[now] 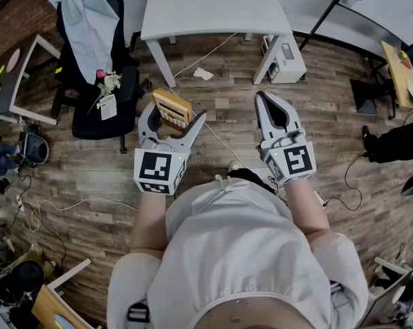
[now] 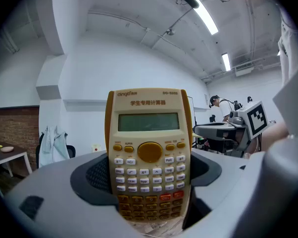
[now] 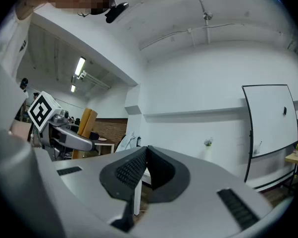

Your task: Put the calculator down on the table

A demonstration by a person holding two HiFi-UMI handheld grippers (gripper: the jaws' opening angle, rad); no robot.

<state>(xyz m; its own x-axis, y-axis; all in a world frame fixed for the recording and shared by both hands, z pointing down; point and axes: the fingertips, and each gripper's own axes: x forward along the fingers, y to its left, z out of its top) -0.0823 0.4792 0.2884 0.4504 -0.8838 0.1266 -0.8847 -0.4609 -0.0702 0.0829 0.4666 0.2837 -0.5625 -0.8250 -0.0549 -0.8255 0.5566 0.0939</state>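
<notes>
A yellow-edged calculator [image 1: 171, 108] with a grey display stands upright between the jaws of my left gripper [image 1: 173, 112], which hold it by its two long edges. In the left gripper view the calculator [image 2: 149, 148] faces the camera, its lower keys sunk between the dark pads [image 2: 95, 175]. The jaws stand wide, shut on its sides. My right gripper [image 1: 263, 96] hangs beside it over the wooden floor, shut with its tips meeting [image 3: 145, 150] and nothing in it. The white table [image 1: 213, 9] lies ahead of both grippers.
A black office chair [image 1: 97, 108] draped with a light garment and holding a small flower bunch stands at the left. A small white box [image 1: 287, 53] sits by the table's right leg. Cables cross the floor [image 1: 55, 208]. A dark-topped desk [image 1: 11, 81] stands far left.
</notes>
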